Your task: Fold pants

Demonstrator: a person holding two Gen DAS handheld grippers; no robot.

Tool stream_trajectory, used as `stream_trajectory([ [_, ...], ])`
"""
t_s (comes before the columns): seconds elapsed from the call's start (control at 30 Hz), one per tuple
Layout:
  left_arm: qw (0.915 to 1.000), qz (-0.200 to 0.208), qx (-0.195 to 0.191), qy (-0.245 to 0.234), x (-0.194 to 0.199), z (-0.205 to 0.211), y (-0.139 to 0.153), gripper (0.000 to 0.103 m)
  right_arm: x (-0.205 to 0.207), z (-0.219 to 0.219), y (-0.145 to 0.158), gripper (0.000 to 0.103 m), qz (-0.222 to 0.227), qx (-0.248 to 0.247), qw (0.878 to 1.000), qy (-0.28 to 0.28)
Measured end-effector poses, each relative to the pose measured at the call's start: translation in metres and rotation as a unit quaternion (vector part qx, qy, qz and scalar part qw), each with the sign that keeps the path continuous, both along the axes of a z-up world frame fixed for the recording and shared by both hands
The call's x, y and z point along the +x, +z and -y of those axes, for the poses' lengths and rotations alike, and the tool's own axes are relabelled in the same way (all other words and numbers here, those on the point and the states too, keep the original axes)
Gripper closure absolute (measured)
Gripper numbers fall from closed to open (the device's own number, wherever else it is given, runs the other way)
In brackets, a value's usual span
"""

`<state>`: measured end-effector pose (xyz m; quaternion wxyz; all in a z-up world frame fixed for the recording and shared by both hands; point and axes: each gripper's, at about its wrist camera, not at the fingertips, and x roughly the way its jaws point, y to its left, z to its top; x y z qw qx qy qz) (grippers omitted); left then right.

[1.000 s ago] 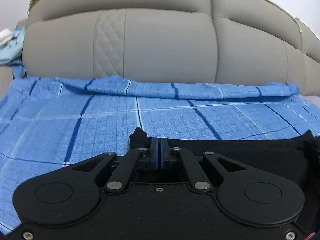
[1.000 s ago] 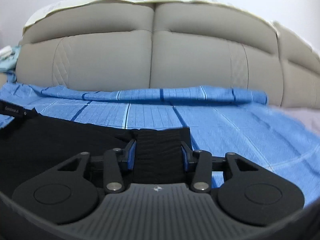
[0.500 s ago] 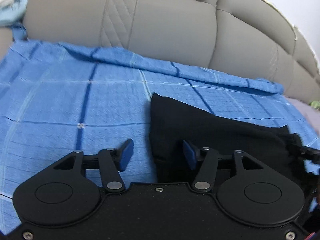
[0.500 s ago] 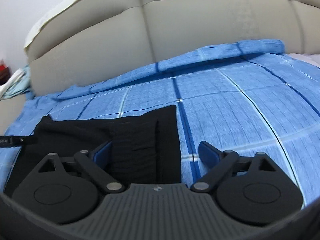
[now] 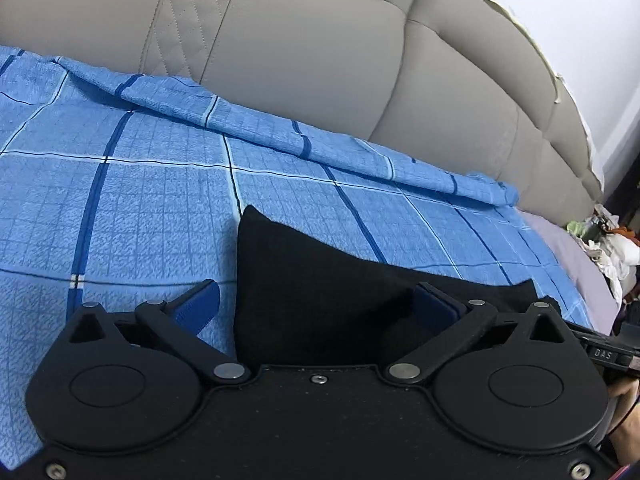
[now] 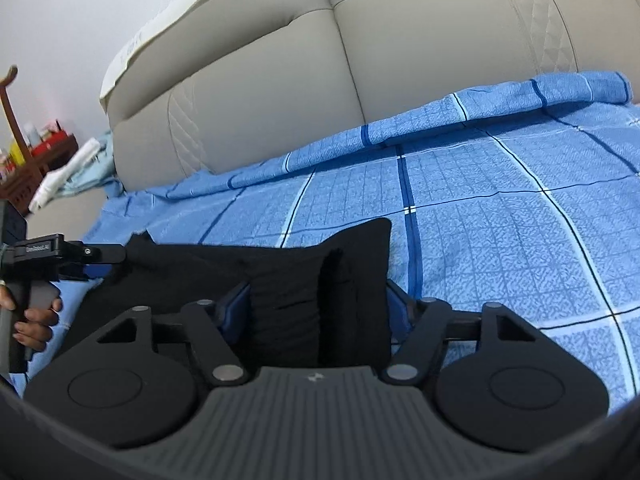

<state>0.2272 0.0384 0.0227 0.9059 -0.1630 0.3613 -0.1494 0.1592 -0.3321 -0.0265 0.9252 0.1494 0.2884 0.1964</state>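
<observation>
The folded black pants lie at lower centre on the blue checked bedspread. The left gripper has just spread its fingers wide apart around one corner; the right gripper has just been narrowing around the other end, whether clamped is unclear.

Black left claw, blue pads, silver pivot screws, ribbed grey right claw
</observation>
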Motion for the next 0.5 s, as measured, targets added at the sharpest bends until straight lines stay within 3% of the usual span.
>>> stream_trajectory([
  [0.3, 0.9925, 0.024, 0.120, -0.005, 0.001, 0.036, -0.003, 0.001, 0.000, -0.003, 0.000, 0.036, 0.007, 0.000, 1.000, -0.004],
  [0.5, 0.9902, 0.030, 0.137, 0.002, 0.003, 0.043, -0.004, 0.000, 0.000, -0.007, 0.000, 0.036, 0.010, -0.006, 1.000, -0.006],
])
